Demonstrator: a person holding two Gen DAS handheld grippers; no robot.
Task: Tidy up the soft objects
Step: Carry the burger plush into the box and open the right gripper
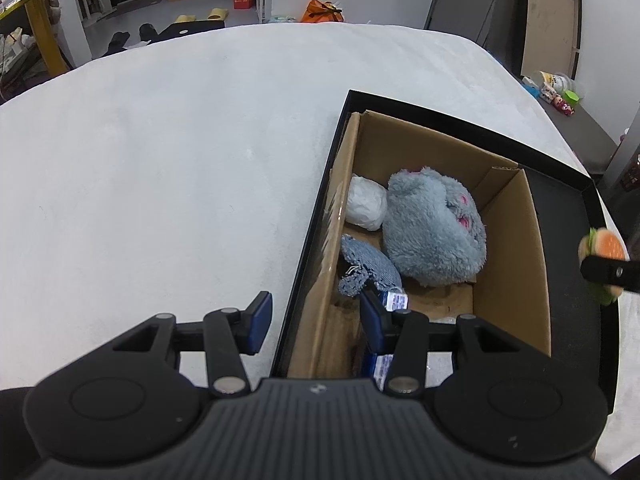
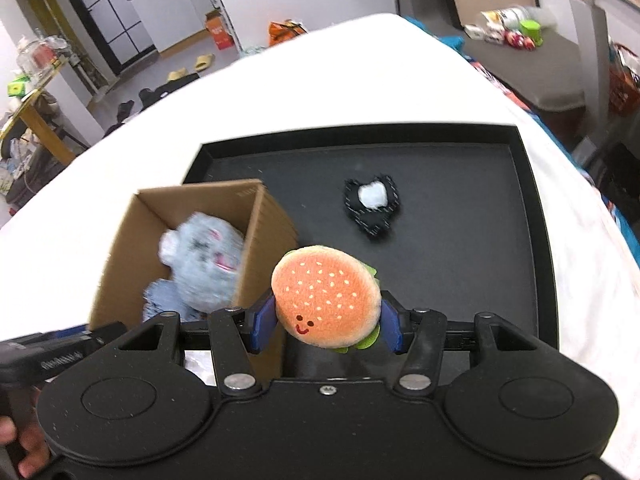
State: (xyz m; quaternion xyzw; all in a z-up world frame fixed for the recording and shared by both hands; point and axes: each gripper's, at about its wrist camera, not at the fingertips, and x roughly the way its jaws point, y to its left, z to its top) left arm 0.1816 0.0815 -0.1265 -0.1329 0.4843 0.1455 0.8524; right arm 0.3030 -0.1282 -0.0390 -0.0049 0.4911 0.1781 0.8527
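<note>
The left gripper (image 1: pixel 316 322) has its blue pads apart, straddling the near wall of the cardboard box (image 1: pixel 508 248), nothing pinched between them. Just beyond its fingers, inside the box, lie a denim scrap (image 1: pixel 368 266), a white bundle (image 1: pixel 366 202) and a grey plush (image 1: pixel 434 228). The right gripper (image 2: pixel 326 322) squeezes a burger plush (image 2: pixel 326 300) between its pads, above the black tray (image 2: pixel 460 240); a small black pouch (image 2: pixel 372 206) lies farther ahead.
</note>
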